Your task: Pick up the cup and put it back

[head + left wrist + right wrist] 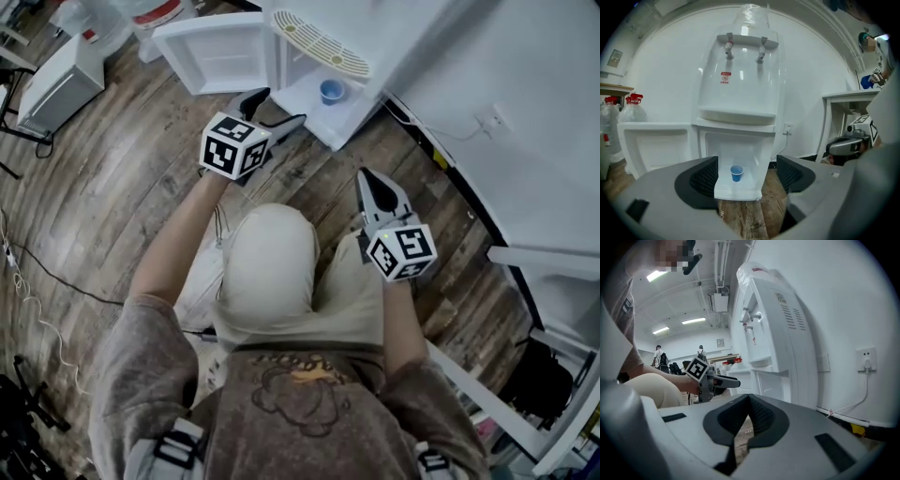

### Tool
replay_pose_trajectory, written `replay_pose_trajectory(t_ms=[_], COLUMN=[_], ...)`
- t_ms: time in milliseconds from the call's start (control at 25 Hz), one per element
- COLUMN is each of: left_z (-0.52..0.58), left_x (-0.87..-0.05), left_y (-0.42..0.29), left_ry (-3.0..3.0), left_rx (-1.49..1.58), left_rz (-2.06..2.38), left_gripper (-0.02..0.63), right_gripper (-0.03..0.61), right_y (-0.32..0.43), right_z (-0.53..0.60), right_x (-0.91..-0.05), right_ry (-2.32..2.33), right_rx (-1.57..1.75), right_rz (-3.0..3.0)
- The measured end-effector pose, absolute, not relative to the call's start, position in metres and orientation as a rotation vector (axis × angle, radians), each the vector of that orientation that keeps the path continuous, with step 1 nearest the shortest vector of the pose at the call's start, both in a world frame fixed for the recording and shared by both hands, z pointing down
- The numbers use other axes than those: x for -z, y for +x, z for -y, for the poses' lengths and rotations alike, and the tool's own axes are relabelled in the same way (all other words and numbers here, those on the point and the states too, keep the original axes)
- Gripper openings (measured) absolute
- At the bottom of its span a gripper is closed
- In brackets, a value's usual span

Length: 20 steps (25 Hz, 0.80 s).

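I see the little blue cup standing up straight, mouth up, so its long way runs up and down. It sits on the white bottom of the open cupboard at the foot of the water dispenser. My left gripper points at it from well back. Its fingers are wide apart and hold nothing; the cup shows in the gap, far off. My right gripper hangs to the side over the wooden floor, fingers shut together, empty.
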<state>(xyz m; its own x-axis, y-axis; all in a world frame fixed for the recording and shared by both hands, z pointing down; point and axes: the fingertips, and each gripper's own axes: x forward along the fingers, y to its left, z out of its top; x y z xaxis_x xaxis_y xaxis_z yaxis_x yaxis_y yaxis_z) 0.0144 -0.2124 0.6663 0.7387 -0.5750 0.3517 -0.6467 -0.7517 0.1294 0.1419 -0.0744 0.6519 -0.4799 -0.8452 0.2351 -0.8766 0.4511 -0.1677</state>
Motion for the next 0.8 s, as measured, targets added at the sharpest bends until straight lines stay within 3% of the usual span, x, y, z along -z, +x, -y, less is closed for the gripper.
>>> replay_pose_trajectory(t_ms=[640,800], left_z=[0.150,0.146], left_x=[-0.627,-0.626], left_y=[-0.026,-0.029], left_ry=[2.690,2.670], left_rx=[-0.254,-0.222], left_rz=[1.116,1.130], left_gripper=[0.367,0.305], right_gripper=[0.002,0.002], right_y=[0.154,0.154], right_z=[0.069,0.068], right_x=[-0.647,-0.647], right_ry=[1.539,1.538], right_rx=[-0.383,-0.383], right_rz=[2.568,2.568])
